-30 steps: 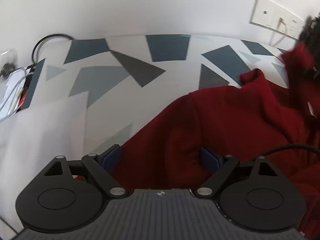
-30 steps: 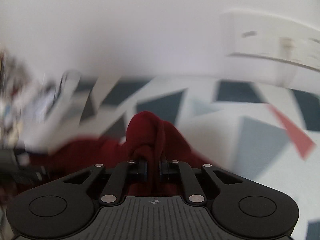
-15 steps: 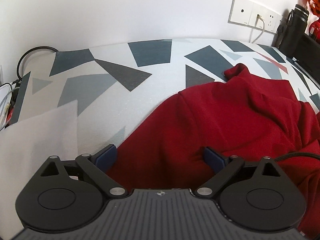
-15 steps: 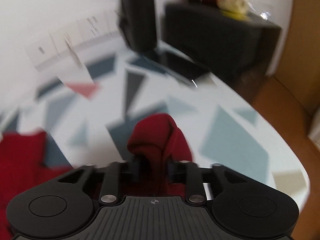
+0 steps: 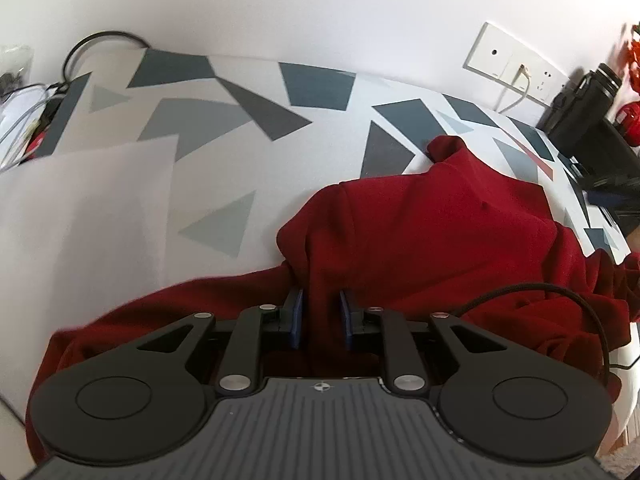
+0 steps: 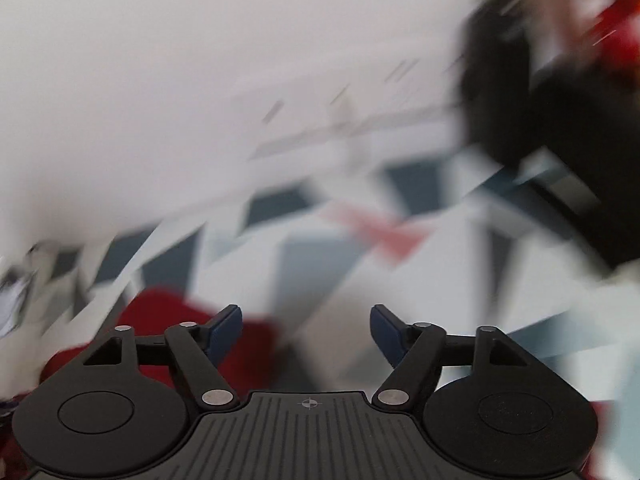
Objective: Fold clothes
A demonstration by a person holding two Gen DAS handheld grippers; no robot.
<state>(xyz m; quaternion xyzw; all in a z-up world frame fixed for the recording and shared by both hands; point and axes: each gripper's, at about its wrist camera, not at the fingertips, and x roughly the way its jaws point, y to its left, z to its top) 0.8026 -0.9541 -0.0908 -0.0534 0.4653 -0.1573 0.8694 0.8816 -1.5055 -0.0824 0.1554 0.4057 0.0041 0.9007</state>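
Fabric of the red garment (image 5: 420,240) is soft, matte and thick, heaped in rounded folds on the table (image 5: 224,128), whose smooth covering is white with flat grey, slate-blue and a few red triangles and shards. The garment occupies the near right part of the surface in the left wrist view, with one pointed corner reaching toward the wall and a flatter flap spreading to the near left. A translucent white sheet (image 5: 88,208) lies over the left part of the table. At the far left edge a thin black cable (image 5: 104,36) loops against the plain white wall. A white socket plate (image 5: 516,64) with a white plug lead sits on the wall at right, beside a black cylindrical flask (image 5: 588,96).

The left gripper (image 5: 320,304), black with blue pads, points steeply down at the cloth. Its jaws have just been closing and now pinch a raised vertical ridge of the red garment, the pads pressing on both sides of the fold.

The right wrist view is heavily motion-blurred. The right gripper (image 6: 306,320) also tilts downward over the patterned table; its jaws have just been opening and stand well apart with nothing between them. A blurred red patch of the garment (image 6: 168,312) lies beside its left finger, released.
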